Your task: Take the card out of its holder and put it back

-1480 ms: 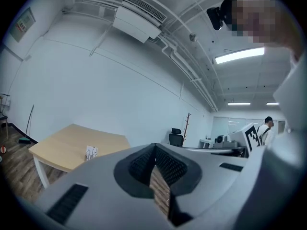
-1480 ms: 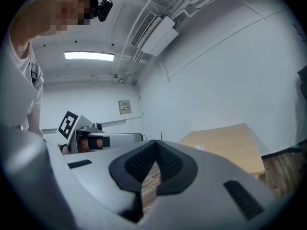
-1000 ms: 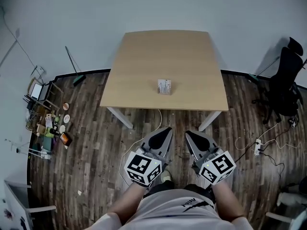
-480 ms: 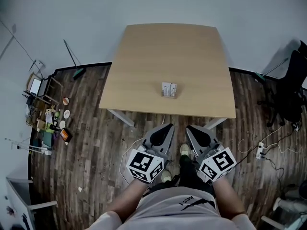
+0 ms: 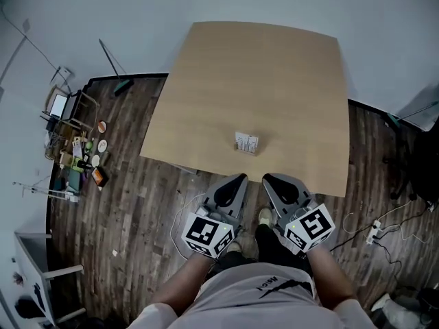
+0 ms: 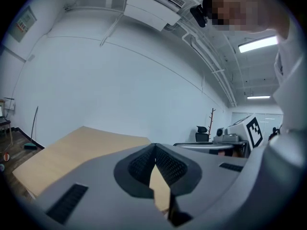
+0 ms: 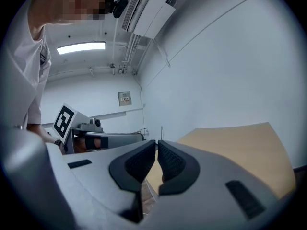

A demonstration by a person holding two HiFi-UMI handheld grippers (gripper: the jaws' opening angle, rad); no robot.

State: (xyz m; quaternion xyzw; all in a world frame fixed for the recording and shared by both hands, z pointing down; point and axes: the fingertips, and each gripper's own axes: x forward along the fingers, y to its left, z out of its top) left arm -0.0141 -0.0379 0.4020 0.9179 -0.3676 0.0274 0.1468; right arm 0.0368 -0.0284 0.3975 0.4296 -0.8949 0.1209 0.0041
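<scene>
A small white card holder with a card in it stands near the front edge of the light wooden table. Both grippers hang below that edge, over the floor, close to the person's body. My left gripper is shut with nothing between its jaws, its tips pointing toward the table. My right gripper is shut too and holds nothing. In the left gripper view and the right gripper view the jaws meet, and only the tabletop and white walls lie beyond; the holder is hidden there.
Dark wood plank floor surrounds the table. A rack with small clutter stands at the left wall, with a broom behind it. Cables and a power strip lie at the right. The person's shoes are under the grippers.
The person has stepped closer to the table: it and the card holder sit lower and larger in the head view. Both grippers stay shut, held in the same pose.
</scene>
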